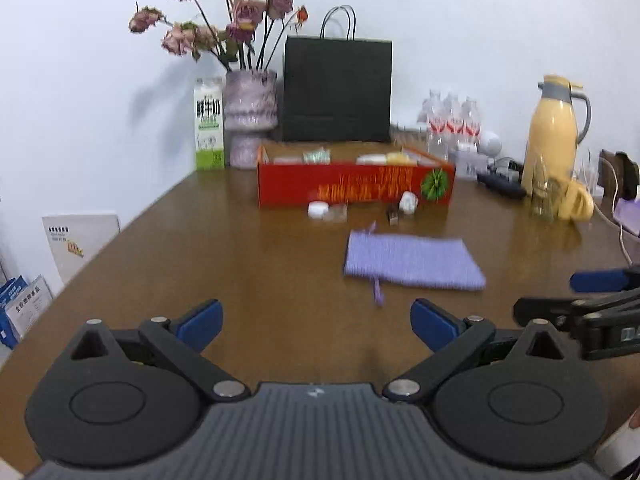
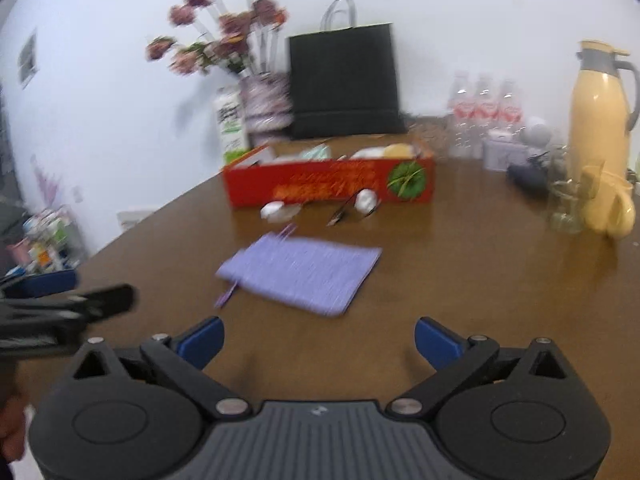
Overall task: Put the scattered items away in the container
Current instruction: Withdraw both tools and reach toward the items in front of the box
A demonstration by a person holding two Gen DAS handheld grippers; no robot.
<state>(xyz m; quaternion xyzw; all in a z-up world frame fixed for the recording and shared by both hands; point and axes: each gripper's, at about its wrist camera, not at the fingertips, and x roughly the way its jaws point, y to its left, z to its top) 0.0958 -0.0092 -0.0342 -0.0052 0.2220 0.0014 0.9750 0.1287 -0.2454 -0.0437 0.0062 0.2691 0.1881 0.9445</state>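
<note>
Room: a plain white wall (image 1: 460, 8) runs behind the desk; both views are somewhat blurred.
Desk: a brown wooden desk (image 1: 240, 264) with a glossy top, curving away at its left edge.
Far left, off the desk: a white box (image 1: 82, 242) and blue packets (image 1: 24, 304) stand lower down, beside the desk edge.
Back row, left to right: a green and white milk carton (image 1: 209, 124), a mottled pink vase (image 1: 250, 112) of dried roses (image 1: 224, 28), a black paper bag (image 1: 337, 90) against the wall, a cluster of clear water bottles (image 1: 452, 120), a yellow thermos jug (image 1: 554, 128).
Container: a red box (image 1: 356, 184) sits mid-desk in front of the bag, open at the top, with several small items already inside.
Scattered items: a white round lid (image 1: 319, 210), a small dark clip (image 1: 393, 216) and a white lump (image 1: 408, 202) lie just in front of the red box; a flat purple drawstring pouch (image 1: 412, 264) lies nearer, apart from them.
Left tool (image 1: 316, 324): blue-tipped fingers spread wide apart, nothing between them, above bare desk.
Right tool (image 2: 318, 338): fingers likewise wide apart and empty, the pouch just ahead of it.
</note>
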